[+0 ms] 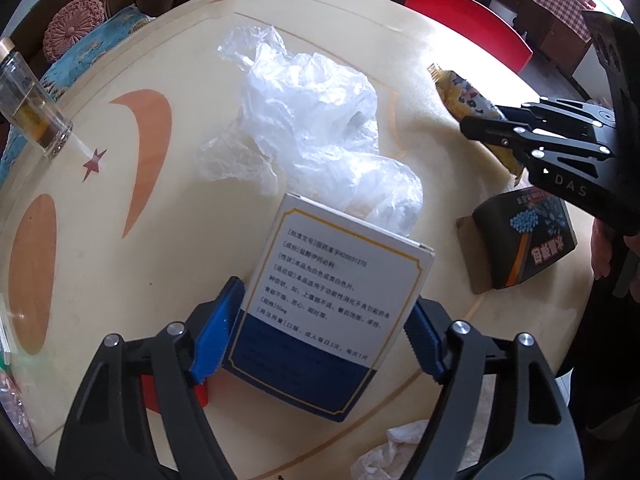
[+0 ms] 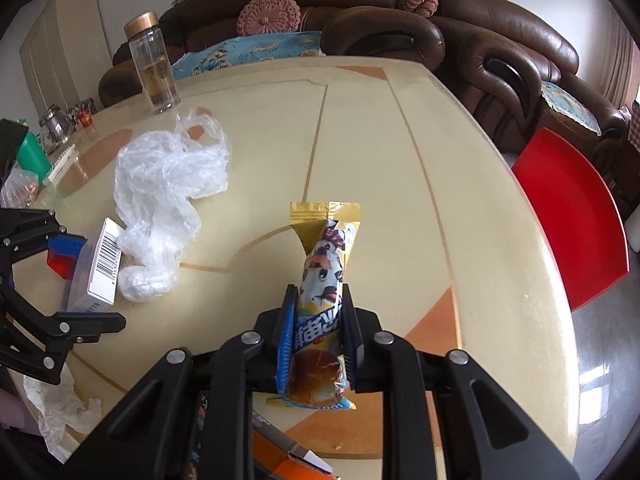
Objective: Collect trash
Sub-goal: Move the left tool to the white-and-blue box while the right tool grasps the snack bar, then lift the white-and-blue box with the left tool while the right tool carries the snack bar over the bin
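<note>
Blue pads of the right claw [image 2: 316, 340] are pressed together on a snack wrapper [image 2: 322, 280], pinching its lower half while the gold crimped end sticks out ahead over the table [image 2: 460, 168]. The left claw [image 1: 320, 344] has its pads either side of a white-and-blue medicine box [image 1: 332, 288]; the left pad lies against the box edge, but whether the right pad actually presses on it cannot be told.

Just beyond the box lies a crumpled clear plastic bag [image 1: 312, 128], loose on the table and touching the box's far end. A dark printed carton [image 1: 524, 240] sits near the right claw, and a wad of white tissue [image 1: 400, 448] lies at the table's near edge. A glass bottle [image 2: 154, 68] with a gold cap stands upright at the far side, well apart from the litter; it looks like something to keep rather than discard.

Judged from this, collection is at an early stage: two pieces are in or near a grip, none visibly deposited, and no bin shows in either view. The bag, carton and tissue remain to be gathered.
</note>
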